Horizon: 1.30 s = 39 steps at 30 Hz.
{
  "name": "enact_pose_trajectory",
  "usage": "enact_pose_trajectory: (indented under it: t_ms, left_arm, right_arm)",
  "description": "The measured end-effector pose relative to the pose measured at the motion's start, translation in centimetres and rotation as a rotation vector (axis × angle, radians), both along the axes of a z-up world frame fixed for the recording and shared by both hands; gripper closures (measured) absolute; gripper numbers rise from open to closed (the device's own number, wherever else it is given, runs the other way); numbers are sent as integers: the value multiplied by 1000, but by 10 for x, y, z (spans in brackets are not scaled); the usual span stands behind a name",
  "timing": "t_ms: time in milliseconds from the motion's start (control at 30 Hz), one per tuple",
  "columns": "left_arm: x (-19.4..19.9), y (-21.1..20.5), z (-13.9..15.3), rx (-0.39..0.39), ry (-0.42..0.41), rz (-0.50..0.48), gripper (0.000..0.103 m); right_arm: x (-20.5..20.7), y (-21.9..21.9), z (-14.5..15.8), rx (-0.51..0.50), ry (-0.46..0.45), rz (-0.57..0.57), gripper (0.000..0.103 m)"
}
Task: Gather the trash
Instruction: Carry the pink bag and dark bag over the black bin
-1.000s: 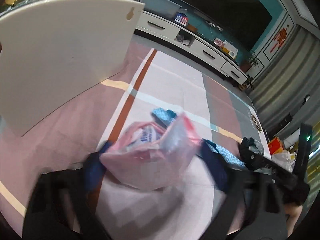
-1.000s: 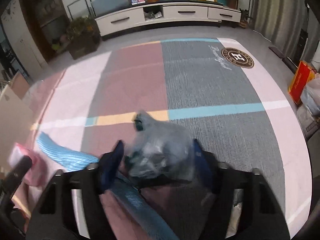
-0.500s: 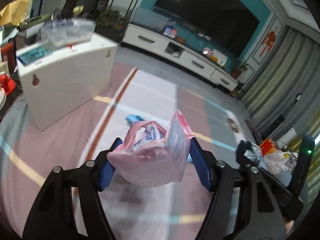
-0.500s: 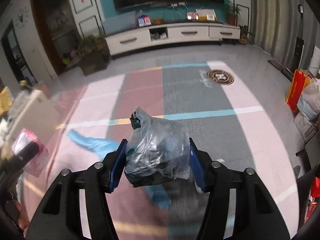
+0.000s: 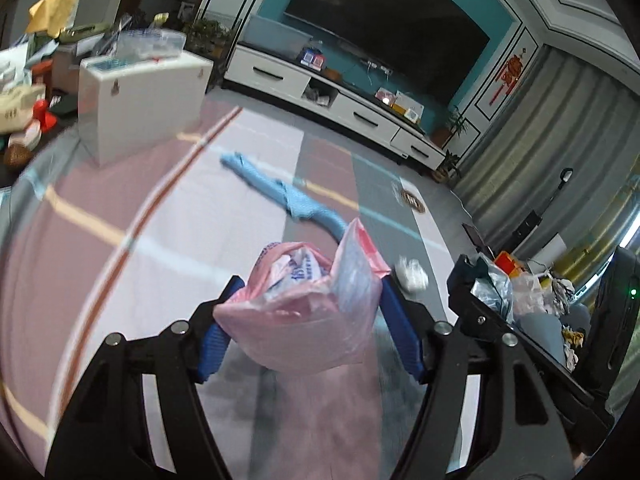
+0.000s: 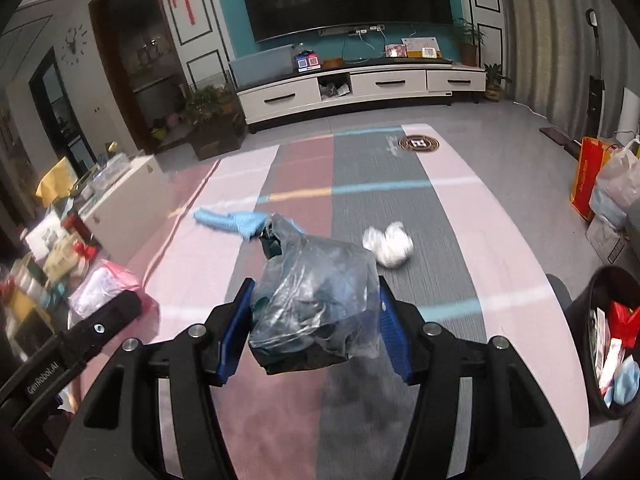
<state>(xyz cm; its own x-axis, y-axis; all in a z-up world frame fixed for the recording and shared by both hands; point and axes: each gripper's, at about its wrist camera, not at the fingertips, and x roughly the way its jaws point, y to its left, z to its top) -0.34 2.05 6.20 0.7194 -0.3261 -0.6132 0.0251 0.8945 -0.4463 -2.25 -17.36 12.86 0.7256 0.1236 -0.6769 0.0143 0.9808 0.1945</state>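
Note:
My left gripper [image 5: 310, 284] is shut on a pink plastic bag [image 5: 304, 320] with white printed paper in it, held up above the rug. Blue pads press the bag on both sides. My right gripper [image 6: 316, 284] is shut on a clear plastic bag [image 6: 316, 304] with dark stuff inside, also off the floor. On the rug beyond lie a crumpled white wad [image 6: 388, 244] and a long blue cloth [image 6: 232, 222]. A black bin [image 6: 580, 320] with trash in it stands low at the right. The left gripper and its pink bag [image 6: 104, 288] show at the left edge.
A white box [image 5: 144, 100] with clutter on and behind it stands at the left of the striped rug [image 6: 460, 200]. A white TV cabinet [image 6: 360, 88] runs along the far wall. An orange paper bag [image 6: 588, 176] and a white sack sit at the right.
Both grippers have risen and pulled back from the floor with their bags held. The white box has shrunk into the distance; the white wad and the black bin have come into view.

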Motion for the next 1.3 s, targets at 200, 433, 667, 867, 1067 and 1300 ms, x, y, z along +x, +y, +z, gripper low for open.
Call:
enact_pose_trajectory:
  t_ms: [200,433,667,867,1067,1300]
  left_arm:
    - [-10,-25,-24,1,31,-82,34]
    - [-18,-46,-25,7,24,-141,33]
    - [-27,-58,-19,33,-11,-171,33]
    - [-36,-67,-10,44,-41,-200,33]
    - [-42,-78,5,38,-68,-224,33]
    - [-48,-109,21,59,-107,-274,32]
  right_arm:
    - [-11,-18,-15,8,18,-42,44]
    - [-20,-34,-14,16,-1,-83,44]
    - [-31,-43,-2,28,-27,-97,44]
    - [-48,-63,14,23,-73,-161,44]
    - [-61,-88,25,29,-107,-231,44]
    - [-88,-121,44,26,-191,-351,44]
